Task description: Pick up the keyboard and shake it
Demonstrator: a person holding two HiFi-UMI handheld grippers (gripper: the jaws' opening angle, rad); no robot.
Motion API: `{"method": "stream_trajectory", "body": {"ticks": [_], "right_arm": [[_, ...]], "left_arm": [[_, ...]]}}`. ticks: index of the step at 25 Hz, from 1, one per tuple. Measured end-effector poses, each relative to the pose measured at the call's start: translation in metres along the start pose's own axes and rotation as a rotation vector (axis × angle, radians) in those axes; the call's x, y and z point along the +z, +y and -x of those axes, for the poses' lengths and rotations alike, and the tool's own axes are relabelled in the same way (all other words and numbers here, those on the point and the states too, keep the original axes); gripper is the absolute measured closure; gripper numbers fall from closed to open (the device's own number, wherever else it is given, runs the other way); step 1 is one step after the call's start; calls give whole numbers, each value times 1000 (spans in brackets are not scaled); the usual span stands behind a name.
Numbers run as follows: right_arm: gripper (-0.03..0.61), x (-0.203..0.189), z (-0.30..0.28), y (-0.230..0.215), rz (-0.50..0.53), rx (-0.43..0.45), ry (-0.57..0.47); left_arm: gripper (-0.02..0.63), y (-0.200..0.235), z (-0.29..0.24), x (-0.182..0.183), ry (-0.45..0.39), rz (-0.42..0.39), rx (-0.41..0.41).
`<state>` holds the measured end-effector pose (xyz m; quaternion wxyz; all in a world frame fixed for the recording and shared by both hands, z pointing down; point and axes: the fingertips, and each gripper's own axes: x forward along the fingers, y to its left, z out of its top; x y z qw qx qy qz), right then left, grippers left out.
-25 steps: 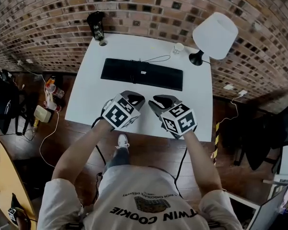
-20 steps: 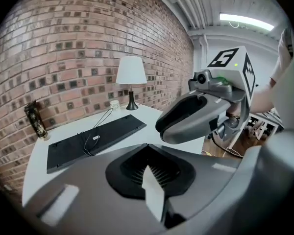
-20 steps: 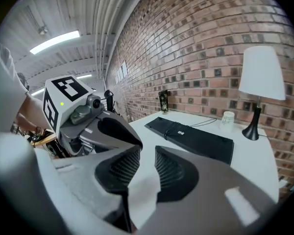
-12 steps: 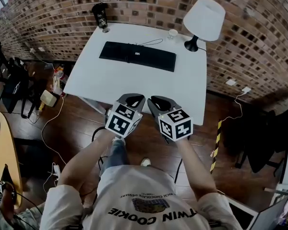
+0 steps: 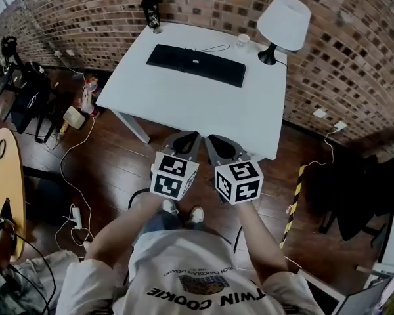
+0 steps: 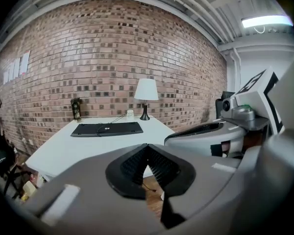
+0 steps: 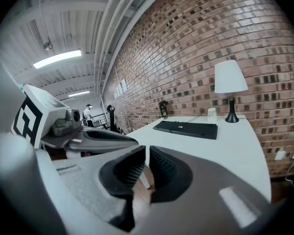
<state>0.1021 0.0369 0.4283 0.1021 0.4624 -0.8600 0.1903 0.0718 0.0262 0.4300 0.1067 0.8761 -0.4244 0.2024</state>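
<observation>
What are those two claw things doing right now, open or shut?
Left gripper: shut, empty.
Right gripper: jaws have just been closing, almost shut, nothing between them.

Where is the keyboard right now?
In the head view the keyboard lies on the far part of the white table, near the brick wall, between the dark cup at its left and the lamp at its right.

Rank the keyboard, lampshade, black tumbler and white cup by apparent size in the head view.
1. keyboard and lampshade: about alike, the shade being nearer the camera
2. black tumbler
3. white cup
</observation>
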Motion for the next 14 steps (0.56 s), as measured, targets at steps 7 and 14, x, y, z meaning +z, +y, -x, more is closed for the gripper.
{"method": "stream_trajectory", "body": {"ticks": [7, 14], "right_arm": [[555, -5, 11, 33, 11, -10, -4], [555, -16, 13, 70, 22, -58, -13]], "left_arm": [[607, -9, 36, 1, -30, -14, 40], [607, 4, 71, -22, -25, 23, 48]]}}
